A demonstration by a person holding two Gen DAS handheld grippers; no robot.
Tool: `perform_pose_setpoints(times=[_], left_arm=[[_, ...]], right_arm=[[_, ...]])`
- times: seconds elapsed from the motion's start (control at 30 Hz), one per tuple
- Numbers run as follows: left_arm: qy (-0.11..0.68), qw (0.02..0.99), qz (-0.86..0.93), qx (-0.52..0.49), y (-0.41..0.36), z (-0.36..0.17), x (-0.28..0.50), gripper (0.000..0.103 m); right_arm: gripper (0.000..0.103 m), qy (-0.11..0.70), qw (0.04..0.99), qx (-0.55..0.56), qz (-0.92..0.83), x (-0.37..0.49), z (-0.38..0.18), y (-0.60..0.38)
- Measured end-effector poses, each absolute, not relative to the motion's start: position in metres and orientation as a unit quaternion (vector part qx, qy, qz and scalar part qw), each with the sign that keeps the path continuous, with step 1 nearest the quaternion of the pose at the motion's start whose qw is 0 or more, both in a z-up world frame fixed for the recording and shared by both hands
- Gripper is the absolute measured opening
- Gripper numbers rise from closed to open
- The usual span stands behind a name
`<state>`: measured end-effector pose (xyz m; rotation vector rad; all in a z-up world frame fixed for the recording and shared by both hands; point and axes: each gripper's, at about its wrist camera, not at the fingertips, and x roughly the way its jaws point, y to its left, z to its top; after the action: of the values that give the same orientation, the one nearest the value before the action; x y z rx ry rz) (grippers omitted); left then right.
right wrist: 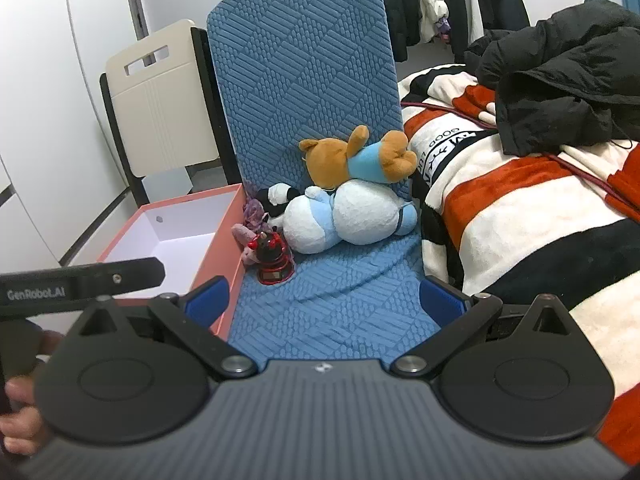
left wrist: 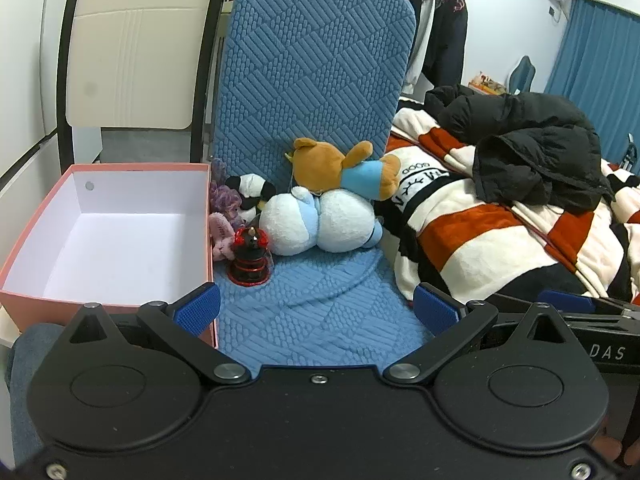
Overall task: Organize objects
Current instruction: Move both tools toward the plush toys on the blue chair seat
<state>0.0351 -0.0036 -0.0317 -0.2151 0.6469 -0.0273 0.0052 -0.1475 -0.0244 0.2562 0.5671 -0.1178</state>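
Piling against the back of the blue chair cushion (left wrist: 320,80), the toys sit in a loose heap: a brown bear (left wrist: 340,168) lies on top of a white and pale-blue plush (left wrist: 320,224), with a small panda (left wrist: 250,194) and some purple and pink plush (left wrist: 222,216) tucked in just beside the pink box (left wrist: 108,300), which stands open with nothing in it. A red and black figure (left wrist: 250,256) stands upright at the front of the heap. The likely trouble is the stacking: pulling the white plush first would probably tip the bear off, and a careless reach could knock the figure over, or shove the light box along. The left claw (left wrist: 318,306) is spread as wide as it goes, holding and touching nothing, poised above the bare cushion. The right claw (right wrist: 326,300) is the same, fully released and empty, short of the toys.
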Motion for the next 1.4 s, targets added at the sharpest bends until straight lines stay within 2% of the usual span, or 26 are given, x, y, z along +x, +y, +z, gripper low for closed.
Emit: perform_pose_setpoints(times=[0.87,1.4], left_arm=[[0.336,0.935,-0.013,-0.115,0.001,-0.045,0.038,0.102],[0.338,0.933,0.001,-0.124,0.007,-0.032,0.045,0.101]], right_arm=[[0.103,0.279,0.949,0.134,-0.059,0.006,-0.030,-0.150],[0.103,0.282,0.954,0.100,-0.037,0.019,-0.018,-0.137]])
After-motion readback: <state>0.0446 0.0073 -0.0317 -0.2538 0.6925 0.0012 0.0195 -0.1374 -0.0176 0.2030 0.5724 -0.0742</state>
